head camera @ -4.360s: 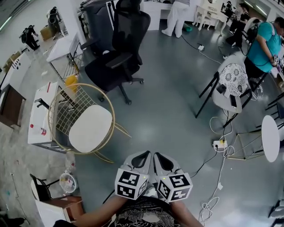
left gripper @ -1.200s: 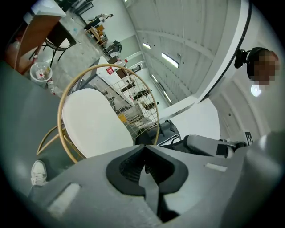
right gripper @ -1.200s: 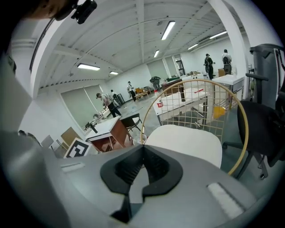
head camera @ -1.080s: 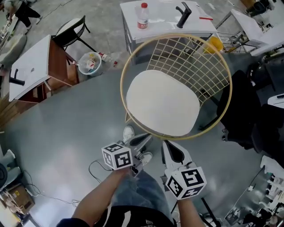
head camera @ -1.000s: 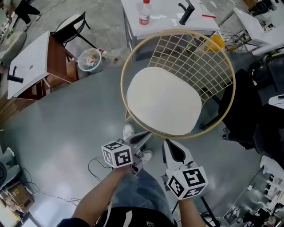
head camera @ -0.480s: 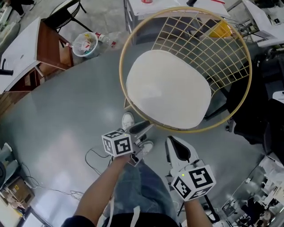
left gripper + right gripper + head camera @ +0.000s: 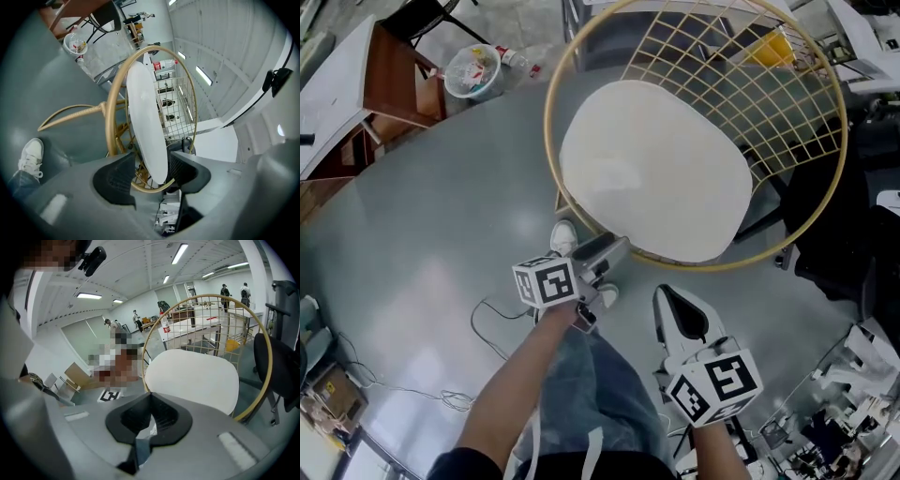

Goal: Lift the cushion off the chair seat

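Grey polished floor (image 7: 422, 234) surrounds one gold wire chair (image 7: 547, 122), its seat filled by one white cushion (image 7: 656, 169) lying flat inside the hoop. Of the two grippers, the left gripper (image 7: 609, 248) has its jaws wide, having just been opening, with the cushion's near edge between them but not yet clamped. The right gripper (image 7: 673, 296) hangs short of the chair, jaws closed on nothing. The cushion looks thin, light and fairly soft, likely to sag if raised from one side. Its near edge seems the best hold.
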Tool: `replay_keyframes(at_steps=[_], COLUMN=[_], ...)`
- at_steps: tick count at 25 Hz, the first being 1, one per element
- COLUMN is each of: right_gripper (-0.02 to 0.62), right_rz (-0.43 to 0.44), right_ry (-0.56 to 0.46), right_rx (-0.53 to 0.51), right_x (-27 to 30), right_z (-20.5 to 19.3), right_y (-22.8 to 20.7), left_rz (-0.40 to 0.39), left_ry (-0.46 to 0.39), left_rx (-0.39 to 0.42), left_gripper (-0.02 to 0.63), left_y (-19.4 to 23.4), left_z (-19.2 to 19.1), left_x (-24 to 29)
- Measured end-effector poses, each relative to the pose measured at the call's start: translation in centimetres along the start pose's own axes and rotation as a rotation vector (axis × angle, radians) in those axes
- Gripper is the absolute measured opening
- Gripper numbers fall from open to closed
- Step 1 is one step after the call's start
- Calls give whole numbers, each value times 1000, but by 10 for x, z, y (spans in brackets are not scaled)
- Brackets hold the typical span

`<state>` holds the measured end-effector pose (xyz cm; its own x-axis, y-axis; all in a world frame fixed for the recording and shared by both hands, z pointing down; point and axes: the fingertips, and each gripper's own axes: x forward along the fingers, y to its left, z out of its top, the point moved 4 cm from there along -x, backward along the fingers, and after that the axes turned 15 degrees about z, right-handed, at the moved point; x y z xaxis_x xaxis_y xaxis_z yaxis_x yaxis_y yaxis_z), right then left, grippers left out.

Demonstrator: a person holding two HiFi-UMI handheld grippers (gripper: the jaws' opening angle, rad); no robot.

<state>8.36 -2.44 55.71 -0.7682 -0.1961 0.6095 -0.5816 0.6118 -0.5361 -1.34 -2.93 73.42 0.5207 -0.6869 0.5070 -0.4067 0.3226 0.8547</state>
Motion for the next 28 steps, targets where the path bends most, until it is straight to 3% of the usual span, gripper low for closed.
replay_keyframes(at_steps=[11,13,15,20,28], right_gripper=[-5,-5,-5,-5,-5], right_rz=[-1,-4,-10,-28,-39], right_ry=[10,8,6,-11,-57], right_rx=[24,31,35,48,58], right_x=[10,11,12,12,-1], right_z=[-19,-23,-24,-21,-3], right_y=[-7,-8,-8,-12,-6], left_rz=[-17,-7,5,-9,-63], left_ry=[-18,-6,3,-2,-8], left_rx=[-16,-29,-35,-21,-1], left_gripper=[230,178,71,51,40], left_y=[5,10,15,12,-32], left_z=[7,4,4,9,24], left_x=[24,27,26,23,-1])
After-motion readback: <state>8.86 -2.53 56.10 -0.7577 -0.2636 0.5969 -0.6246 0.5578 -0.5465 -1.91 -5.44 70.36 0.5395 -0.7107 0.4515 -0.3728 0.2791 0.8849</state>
